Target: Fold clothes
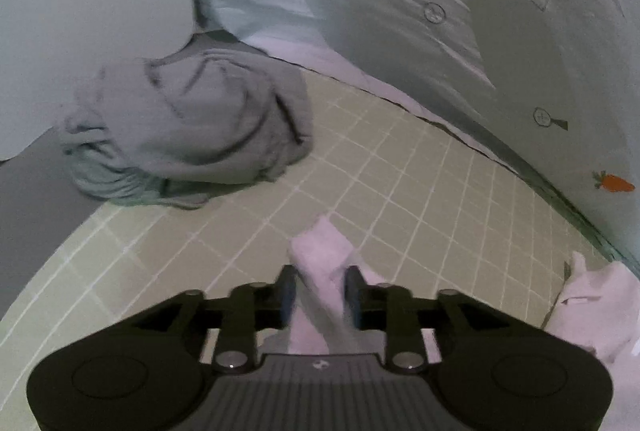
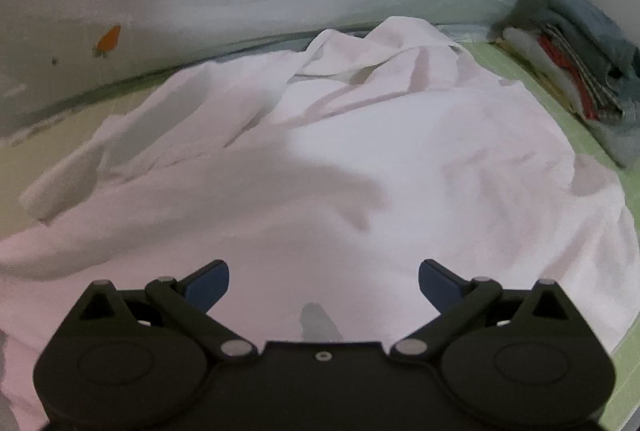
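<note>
A white shirt (image 2: 380, 159) lies spread and rumpled on the green grid mat (image 2: 588, 139), its collar toward the far wall. My right gripper (image 2: 324, 283) is open and empty, just above the shirt's near part. My left gripper (image 1: 320, 295) is shut on a strip of the white shirt (image 1: 320, 263), which sticks up between the fingers above the mat (image 1: 400, 183). More of the white shirt (image 1: 592, 307) shows at the right edge of the left wrist view.
A crumpled grey garment (image 1: 192, 127) lies at the mat's far left corner. A stack of folded clothes (image 2: 580, 59) sits at the far right. A pale sheet with an orange carrot print (image 1: 612, 182) hangs along the back.
</note>
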`<state>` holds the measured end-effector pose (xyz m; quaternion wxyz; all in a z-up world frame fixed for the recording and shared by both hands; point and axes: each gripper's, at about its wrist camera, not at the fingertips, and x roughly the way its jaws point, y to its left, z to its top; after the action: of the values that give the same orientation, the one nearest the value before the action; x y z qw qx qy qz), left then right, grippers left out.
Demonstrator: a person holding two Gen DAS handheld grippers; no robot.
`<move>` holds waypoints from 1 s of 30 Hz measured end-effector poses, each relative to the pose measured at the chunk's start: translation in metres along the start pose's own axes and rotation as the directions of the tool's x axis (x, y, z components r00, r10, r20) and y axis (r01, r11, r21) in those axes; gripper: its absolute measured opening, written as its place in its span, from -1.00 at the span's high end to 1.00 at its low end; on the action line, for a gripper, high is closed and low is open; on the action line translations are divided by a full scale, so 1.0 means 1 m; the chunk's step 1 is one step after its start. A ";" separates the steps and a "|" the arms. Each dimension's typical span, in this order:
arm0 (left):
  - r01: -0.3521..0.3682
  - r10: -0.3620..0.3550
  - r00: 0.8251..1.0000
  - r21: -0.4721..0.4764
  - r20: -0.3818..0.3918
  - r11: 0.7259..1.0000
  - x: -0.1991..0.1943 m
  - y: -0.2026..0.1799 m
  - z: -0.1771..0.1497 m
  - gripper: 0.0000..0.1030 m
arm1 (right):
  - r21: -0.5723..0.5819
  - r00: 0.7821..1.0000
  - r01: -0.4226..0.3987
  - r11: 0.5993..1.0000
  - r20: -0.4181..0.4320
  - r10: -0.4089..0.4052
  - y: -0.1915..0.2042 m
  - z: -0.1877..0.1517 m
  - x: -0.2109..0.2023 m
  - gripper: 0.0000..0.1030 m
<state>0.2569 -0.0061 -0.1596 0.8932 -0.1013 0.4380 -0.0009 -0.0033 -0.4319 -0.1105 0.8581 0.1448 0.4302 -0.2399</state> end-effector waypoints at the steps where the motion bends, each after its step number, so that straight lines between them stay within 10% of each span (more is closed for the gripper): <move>1: -0.006 0.006 1.000 -0.001 0.001 1.000 -0.006 0.001 -0.002 -0.33 | 0.017 1.000 -0.007 1.000 0.008 0.007 -0.004 0.000 -0.003 -0.99; 3: -0.037 0.037 0.999 -0.001 -0.008 0.999 -0.017 0.007 -0.014 -0.65 | 0.052 1.000 -0.017 0.999 0.022 0.016 -0.014 -0.001 -0.010 -0.99; 14: -0.206 0.193 0.953 -0.030 -0.234 0.978 -0.034 0.062 -0.112 -0.68 | 0.071 0.999 -0.041 0.997 -0.002 0.041 -0.035 -0.030 -0.033 -0.99; 19: -0.202 0.196 0.965 -0.014 -0.175 0.979 -0.046 0.067 -0.128 0.49 | 0.048 0.999 -0.049 0.998 -0.021 0.050 -0.029 -0.041 -0.042 -0.99; 30: -0.290 0.270 0.950 -0.122 -0.157 0.949 -0.077 0.125 -0.136 0.58 | 0.004 0.995 -0.097 0.995 -0.029 0.098 -0.016 -0.060 -0.058 -0.99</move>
<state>0.0924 0.0985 -0.2034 0.8421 -0.1018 0.5078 0.1504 -0.0812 -0.4013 -0.0995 0.8623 0.1701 0.4349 -0.1961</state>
